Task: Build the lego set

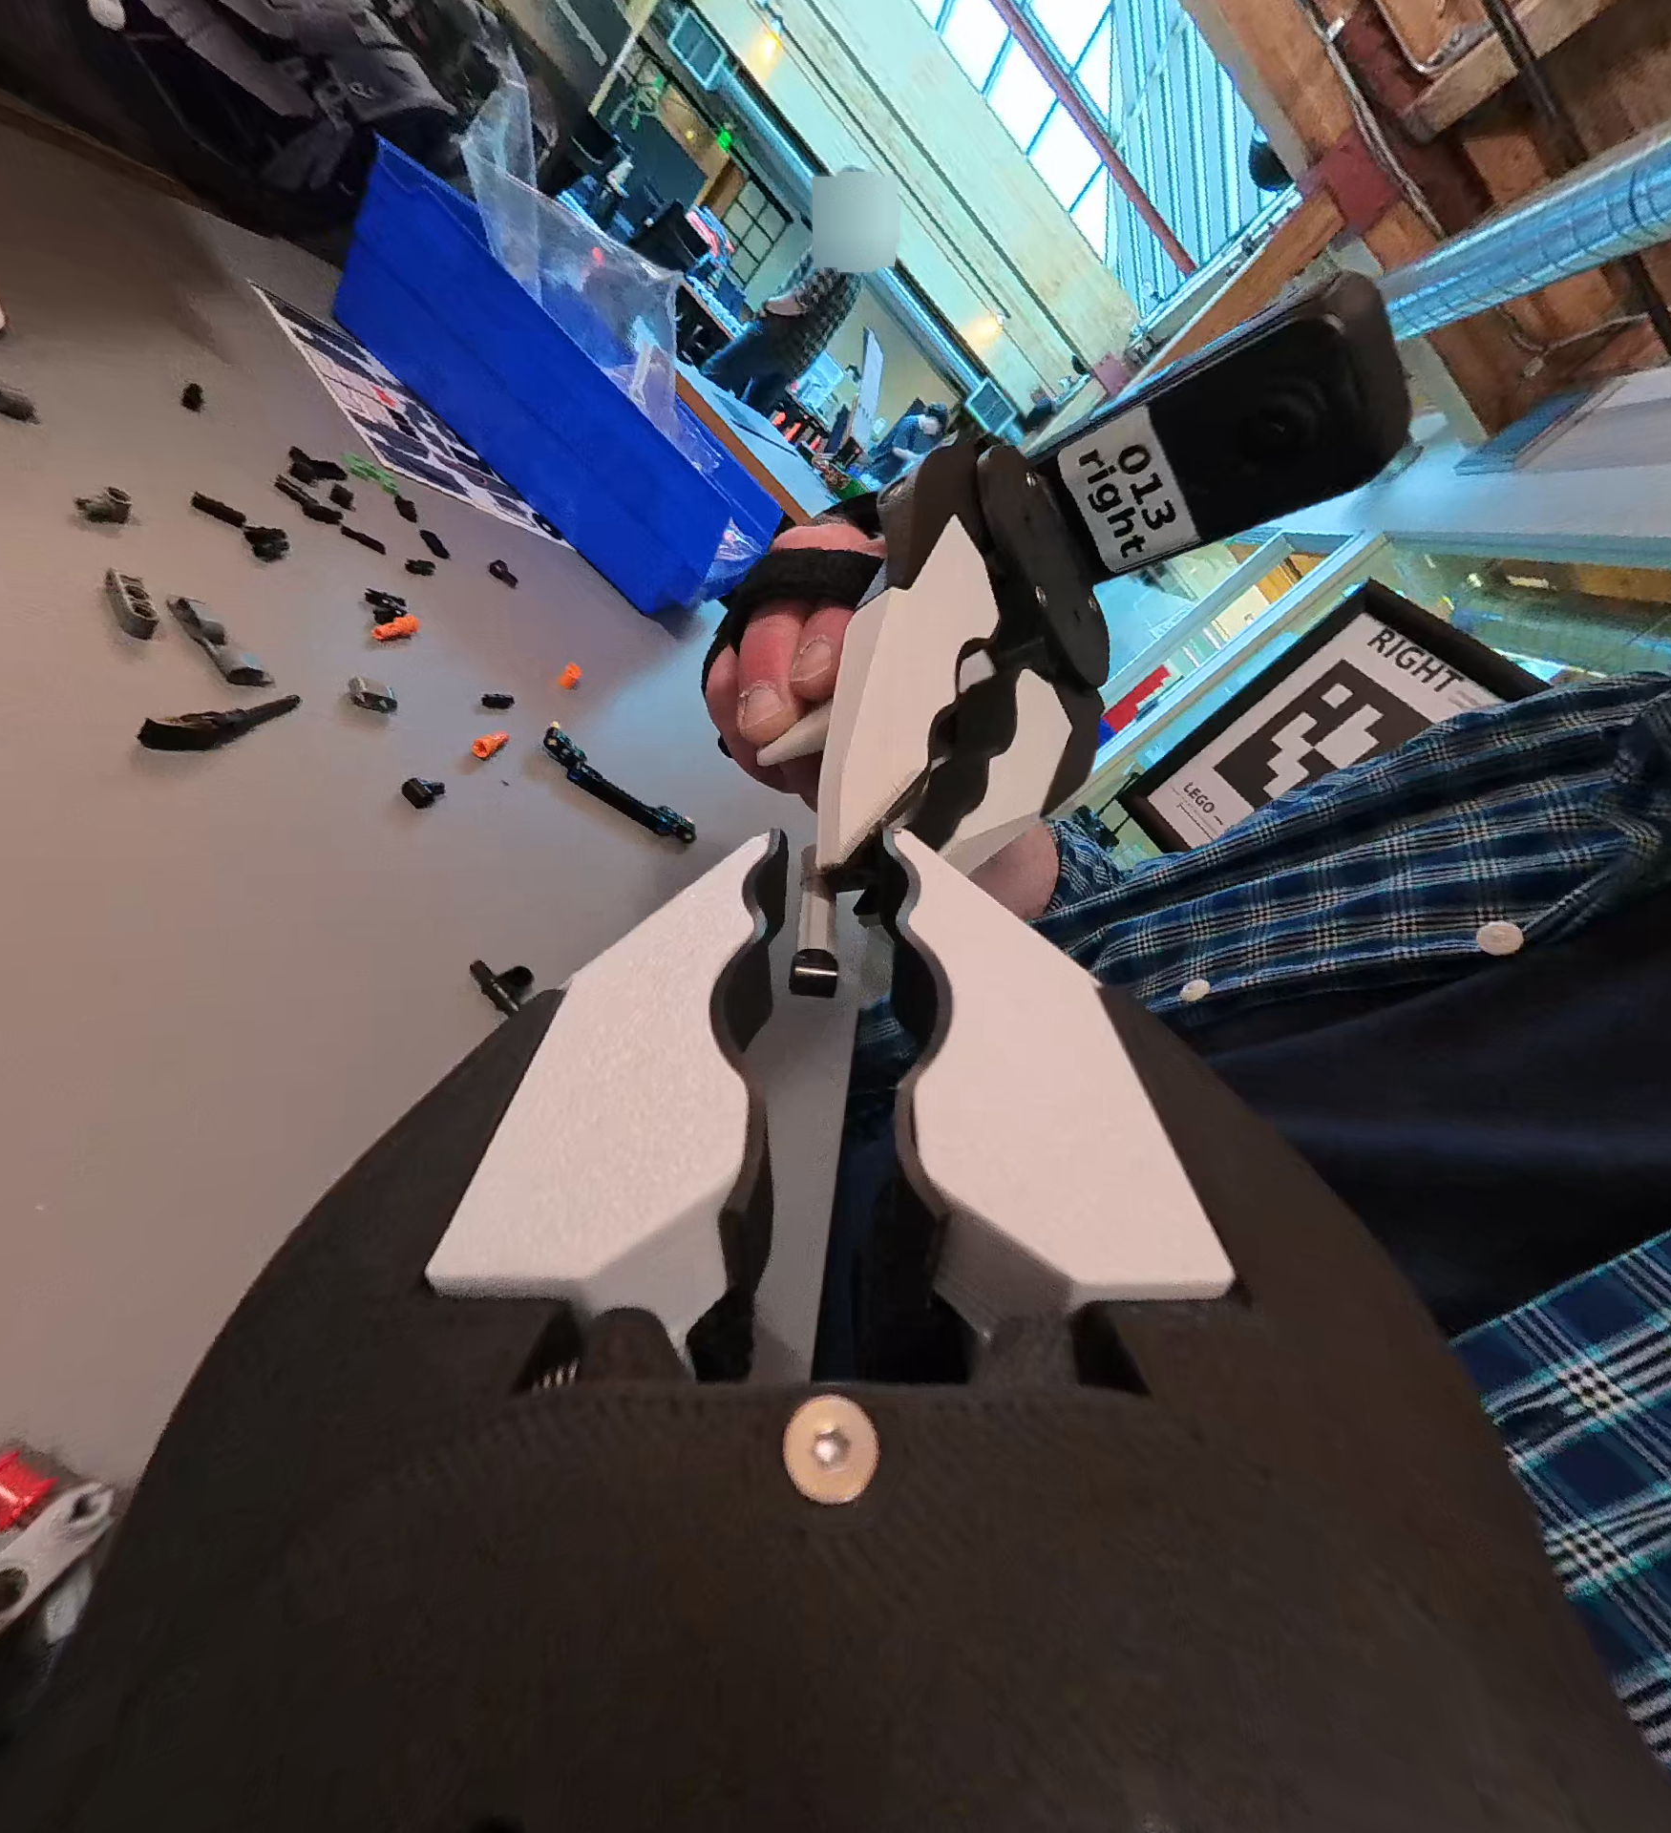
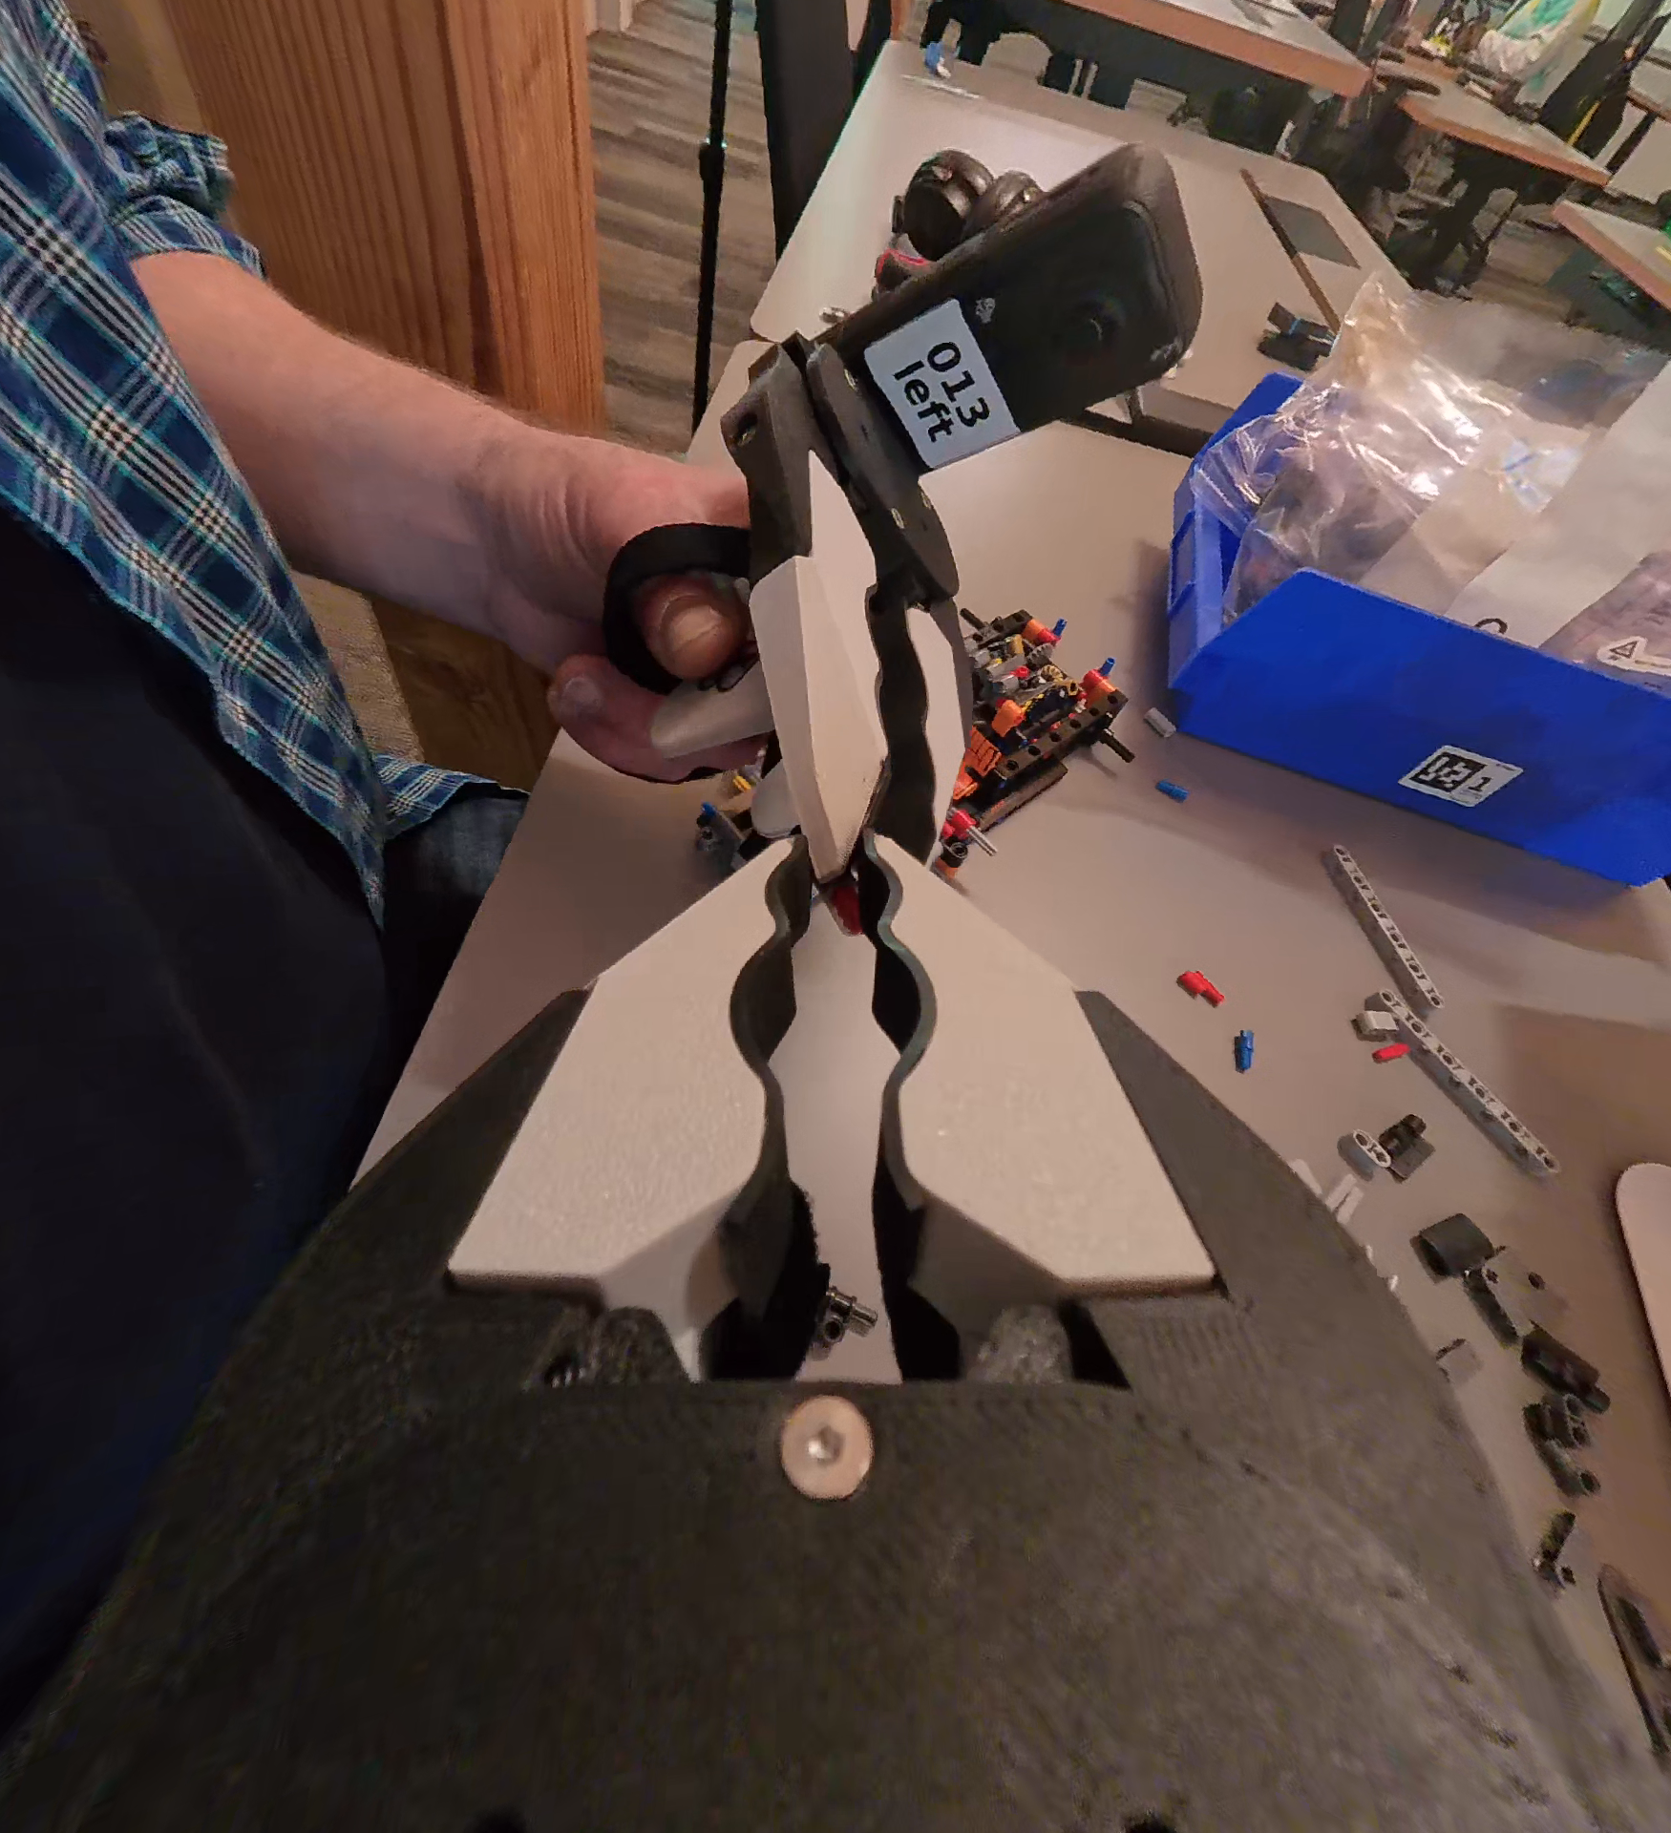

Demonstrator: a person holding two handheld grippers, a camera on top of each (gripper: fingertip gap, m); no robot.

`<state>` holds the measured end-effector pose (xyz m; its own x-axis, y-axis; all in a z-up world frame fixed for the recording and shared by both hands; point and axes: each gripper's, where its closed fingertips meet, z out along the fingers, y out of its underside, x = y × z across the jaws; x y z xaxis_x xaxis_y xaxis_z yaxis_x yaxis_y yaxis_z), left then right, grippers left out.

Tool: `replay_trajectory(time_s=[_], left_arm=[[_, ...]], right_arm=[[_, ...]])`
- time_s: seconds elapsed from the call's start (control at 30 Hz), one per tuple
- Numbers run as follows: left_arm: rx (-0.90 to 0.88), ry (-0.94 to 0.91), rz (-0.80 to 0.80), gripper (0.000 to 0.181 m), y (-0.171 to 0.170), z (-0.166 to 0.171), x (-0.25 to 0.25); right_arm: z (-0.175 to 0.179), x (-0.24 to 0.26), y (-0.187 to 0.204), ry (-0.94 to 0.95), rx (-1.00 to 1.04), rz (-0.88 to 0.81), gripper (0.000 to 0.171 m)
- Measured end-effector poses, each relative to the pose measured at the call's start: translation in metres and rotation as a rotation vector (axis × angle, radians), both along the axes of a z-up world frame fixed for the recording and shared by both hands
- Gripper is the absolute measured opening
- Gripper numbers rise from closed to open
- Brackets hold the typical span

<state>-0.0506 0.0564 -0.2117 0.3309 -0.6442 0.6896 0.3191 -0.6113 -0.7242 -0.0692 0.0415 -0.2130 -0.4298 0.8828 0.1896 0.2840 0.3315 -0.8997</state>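
My left gripper [image 1: 839, 855] is closed down on a small grey axle piece with a black end [image 1: 814, 937], held between its fingertips above the grey table [image 1: 216, 992]. My right gripper [image 2: 836, 861] is closed on a small red piece [image 2: 846, 905]. The two grippers meet tip to tip: the right gripper [image 1: 846, 853] comes down onto the axle's top end in the left wrist view, and the left gripper [image 2: 836, 843] comes down onto the red piece in the right wrist view. The joint between the two pieces is hidden by the fingertips.
A partly built orange and black model [image 2: 1030, 714] stands behind the grippers. A blue bin [image 2: 1457, 714] [image 1: 554, 397] holds plastic bags. Loose black, grey and orange parts [image 1: 316, 555] and long grey beams [image 2: 1387, 932] lie scattered. A person's body is close by on one side. Less than 4 cm separates the two grippers' tips.
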Motion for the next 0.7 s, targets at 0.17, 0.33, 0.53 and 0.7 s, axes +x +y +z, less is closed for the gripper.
replay_trajectory(time_s=[0.17,0.33,0.53,0.7], left_arm=[[-0.005,-0.041,-0.004,0.014,0.006,0.006,-0.001],[-0.001,-0.057,-0.004,0.013,0.014,0.01,-0.005],[-0.015,-0.086,-0.008,0.014,0.019,0.012,-0.005],[-0.082,-0.246,-0.05,0.031,0.021,0.016,-0.009]], right_arm=[[0.005,-0.002,0.007,0.026,-0.003,-0.004,0.007],[0.01,-0.006,0.016,0.045,-0.011,-0.032,0.007],[0.011,-0.007,0.02,0.06,0.013,-0.045,0.007],[0.015,-0.01,0.023,0.091,-0.014,-0.063,0.006]])
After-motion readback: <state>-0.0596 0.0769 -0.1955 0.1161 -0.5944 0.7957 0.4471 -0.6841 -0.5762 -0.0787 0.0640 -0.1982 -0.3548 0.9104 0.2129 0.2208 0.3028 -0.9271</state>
